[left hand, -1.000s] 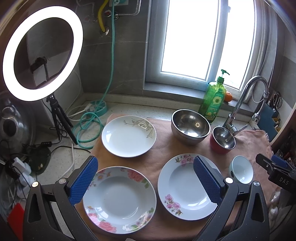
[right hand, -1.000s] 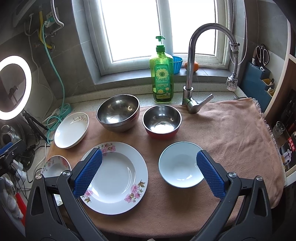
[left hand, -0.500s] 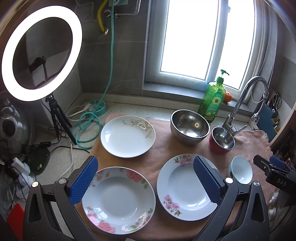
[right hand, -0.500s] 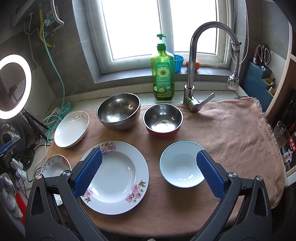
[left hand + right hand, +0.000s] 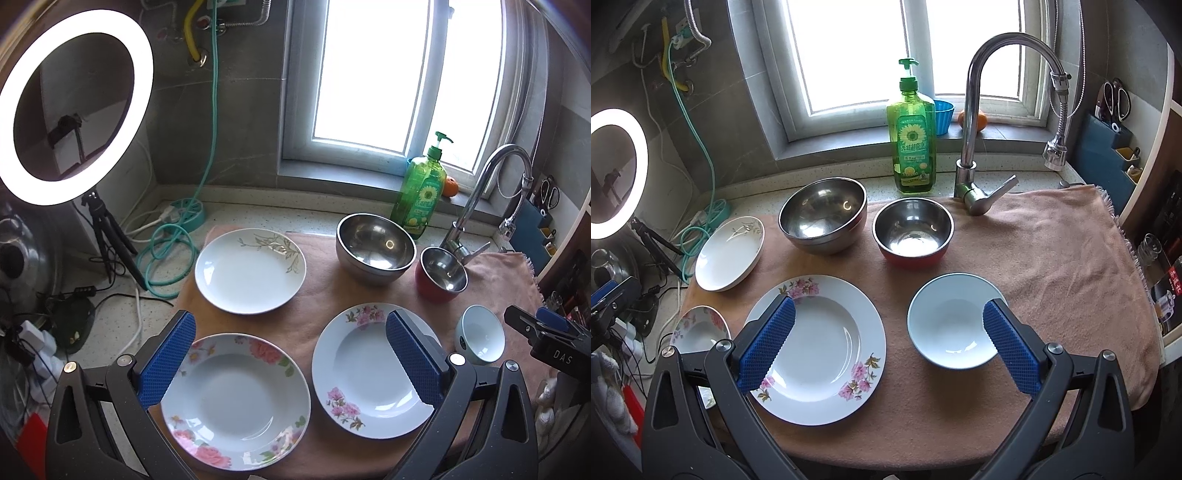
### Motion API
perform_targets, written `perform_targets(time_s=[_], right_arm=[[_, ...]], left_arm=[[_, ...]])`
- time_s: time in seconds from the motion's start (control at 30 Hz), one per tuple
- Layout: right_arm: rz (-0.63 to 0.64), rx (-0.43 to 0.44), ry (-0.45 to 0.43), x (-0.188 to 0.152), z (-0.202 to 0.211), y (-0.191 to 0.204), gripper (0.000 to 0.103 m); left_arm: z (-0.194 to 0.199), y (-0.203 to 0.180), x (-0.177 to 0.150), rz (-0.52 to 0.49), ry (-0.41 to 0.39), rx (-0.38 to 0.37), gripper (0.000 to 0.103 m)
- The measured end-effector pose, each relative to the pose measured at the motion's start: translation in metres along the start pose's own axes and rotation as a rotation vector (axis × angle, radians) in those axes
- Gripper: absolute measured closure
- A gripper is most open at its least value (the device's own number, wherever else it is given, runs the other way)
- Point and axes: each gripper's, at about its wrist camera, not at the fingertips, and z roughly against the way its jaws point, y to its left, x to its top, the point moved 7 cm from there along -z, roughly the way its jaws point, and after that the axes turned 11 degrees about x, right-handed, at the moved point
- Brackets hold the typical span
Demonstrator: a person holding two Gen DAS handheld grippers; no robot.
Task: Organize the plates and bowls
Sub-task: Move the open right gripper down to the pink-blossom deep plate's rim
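both my tongs hang released above the pink towel [image 5: 1052, 258], gripping nothing. under my left gripper [image 5: 291, 363] lie the rose plate [image 5: 236, 402] and the pink-blossom plate [image 5: 369, 373]; under my right gripper [image 5: 886, 347], the pale blue bowl [image 5: 955, 325]. farther off sit the leaf plate [image 5: 251, 275], big steel bowl [image 5: 823, 216] and red-sided bowl [image 5: 912, 230].

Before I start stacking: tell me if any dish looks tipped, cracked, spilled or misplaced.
Nothing stands out. Three plates lie flat on the towel, and the steel bowl, red bowl and white bowl sit upright, all apart, with no visible chips or spills.
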Motion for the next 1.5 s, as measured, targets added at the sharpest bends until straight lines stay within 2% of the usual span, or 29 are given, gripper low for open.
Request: perform_targets(time_s=[0.2,0.4,0.5,0.57,0.63,0.67,0.73,0.8,0.87,0.93,1.0,1.03,1.1,1.17,1.5], right_arm=[[-0.021,0.011,0.020,-0.009,-0.002,-0.005,0.000],[-0.087,0.040,0.065,-0.031,-0.010,-0.017,0.000],[-0.102,0.033,0.088,-0.043,-0.013,-0.021,0.000],[-0.107,0.030,0.104,-0.050,-0.015,-0.023,0.001],[-0.115,0.030,0.116,-0.055,-0.016,-0.025,0.005],[-0.122,0.036,0.126,-0.058,-0.017,-0.025,0.011],[-0.142,0.048,0.146,-0.065,-0.020,-0.027,0.018],[-0.159,0.063,0.167,-0.073,-0.024,-0.028,0.030],[-0.171,0.079,0.190,-0.081,-0.028,-0.027,0.038],[-0.192,0.101,0.210,-0.088,-0.033,-0.027,0.040],[-0.218,0.127,0.232,-0.096,-0.039,-0.027,0.045],[-0.232,0.140,0.244,-0.099,-0.042,-0.027,0.048],[-0.255,0.157,0.264,-0.105,-0.049,-0.028,0.058],[-0.276,0.170,0.277,-0.109,-0.053,-0.030,0.059],[-0.411,0.276,0.310,-0.114,-0.074,-0.035,0.062]], left_arm=[[-0.012,0.004,-0.003,-0.020,0.017,-0.003,0.001],[-0.033,0.003,-0.013,-0.024,0.090,-0.066,0.001],[-0.042,-0.002,-0.018,-0.045,0.119,-0.092,0.008],[-0.049,-0.006,-0.021,-0.048,0.145,-0.122,0.009],[-0.056,-0.010,-0.023,-0.055,0.171,-0.158,0.015],[-0.059,-0.012,-0.024,-0.062,0.181,-0.166,0.019],[-0.064,-0.015,-0.025,-0.081,0.194,-0.180,0.021],[-0.069,-0.020,-0.028,-0.101,0.219,-0.207,0.036],[-0.076,-0.026,-0.030,-0.115,0.242,-0.230,0.043],[-0.085,-0.029,-0.033,-0.116,0.276,-0.250,0.049],[-0.093,-0.034,-0.037,-0.127,0.303,-0.269,0.061],[-0.097,-0.036,-0.039,-0.134,0.315,-0.272,0.062],[-0.105,-0.040,-0.045,-0.142,0.354,-0.284,0.070],[-0.112,-0.043,-0.049,-0.136,0.391,-0.303,0.075],[-0.138,-0.045,-0.053,-0.111,0.471,-0.313,0.078]])
